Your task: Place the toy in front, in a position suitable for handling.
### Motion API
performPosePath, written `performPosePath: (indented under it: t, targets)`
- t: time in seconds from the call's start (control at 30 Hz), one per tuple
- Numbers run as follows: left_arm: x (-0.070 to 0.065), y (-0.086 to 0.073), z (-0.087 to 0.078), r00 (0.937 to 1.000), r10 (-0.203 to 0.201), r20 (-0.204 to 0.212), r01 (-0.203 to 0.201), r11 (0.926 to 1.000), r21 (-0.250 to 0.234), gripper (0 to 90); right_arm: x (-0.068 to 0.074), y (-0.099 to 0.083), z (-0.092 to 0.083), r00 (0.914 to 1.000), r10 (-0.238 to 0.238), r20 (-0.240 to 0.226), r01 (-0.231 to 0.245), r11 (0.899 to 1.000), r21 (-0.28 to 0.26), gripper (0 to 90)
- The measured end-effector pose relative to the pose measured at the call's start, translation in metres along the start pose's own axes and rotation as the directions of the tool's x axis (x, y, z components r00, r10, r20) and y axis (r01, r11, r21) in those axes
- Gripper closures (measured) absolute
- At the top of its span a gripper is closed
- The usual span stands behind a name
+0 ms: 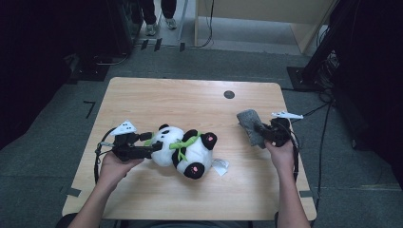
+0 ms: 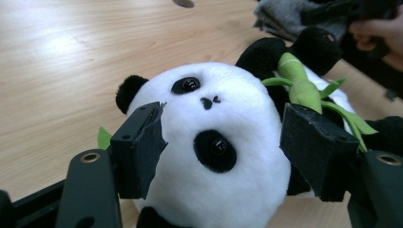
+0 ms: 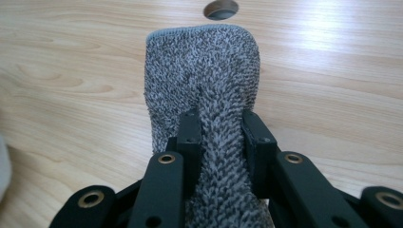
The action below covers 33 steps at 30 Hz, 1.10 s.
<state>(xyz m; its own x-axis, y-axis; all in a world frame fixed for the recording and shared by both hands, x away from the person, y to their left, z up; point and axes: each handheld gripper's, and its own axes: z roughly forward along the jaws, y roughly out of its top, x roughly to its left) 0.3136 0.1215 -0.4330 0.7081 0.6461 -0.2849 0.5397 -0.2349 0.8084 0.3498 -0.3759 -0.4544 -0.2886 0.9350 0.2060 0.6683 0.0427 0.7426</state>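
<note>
A: Grey terry is what your right gripper (image 1: 266, 134) has hold of in the high view: the cloth (image 1: 251, 124) is pinched at its near end and runs forward from the jaws. The panda (image 1: 186, 148) lies on its back ahead of your left gripper (image 1: 153, 142).

B: So which step am I at?

A: I'd judge you're bracing the toy so the cloth can come over and wipe it. In the left gripper view the jaws stand partly open on either side of the panda's head (image 2: 214, 142); the left pad touches the plush, but I can't tell that the right one presses.

B: And the right gripper view?

A: The jaws there are nearly closed, clamped on a fold of the cloth (image 3: 204, 85), with bare desk (image 3: 332, 95) beyond and to both sides.

B: Next move?

A: Steady the head first, then carry the cloth across toward the belly. The stretch of desk (image 1: 228, 156) between the two jaws is open, apart from the toy's white tag (image 1: 220, 166). The far edge is well beyond both jaws; the side edge past your right hand is nearer.
</note>
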Motion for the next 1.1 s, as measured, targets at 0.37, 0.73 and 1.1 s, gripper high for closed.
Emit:
performPosePath:
  t: [0.37, 0.73, 1.1]
  targets:
    - [0.006, -0.014, 0.019, 0.9936, 0.112, 0.009, -0.112, 0.9935, 0.017, 25.3, 0.038, 0.008, -0.016, 0.9963, -0.047, -0.072, 0.044, 0.998, -0.033, 74.4]
    - [0.020, -0.015, 0.034, 0.9988, 0.009, 0.048, -0.013, 0.9974, 0.070, 7.1, 0.085, 0.029, -0.041, 0.9769, -0.147, -0.156, 0.131, 0.986, -0.105, 74.4]
    - [0.029, -0.019, 0.040, 0.9950, -0.026, 0.097, 0.016, 0.9953, 0.096, 23.4, 0.137, 0.046, -0.039, 0.9310, -0.271, -0.245, 0.250, 0.962, -0.114, 74.8]
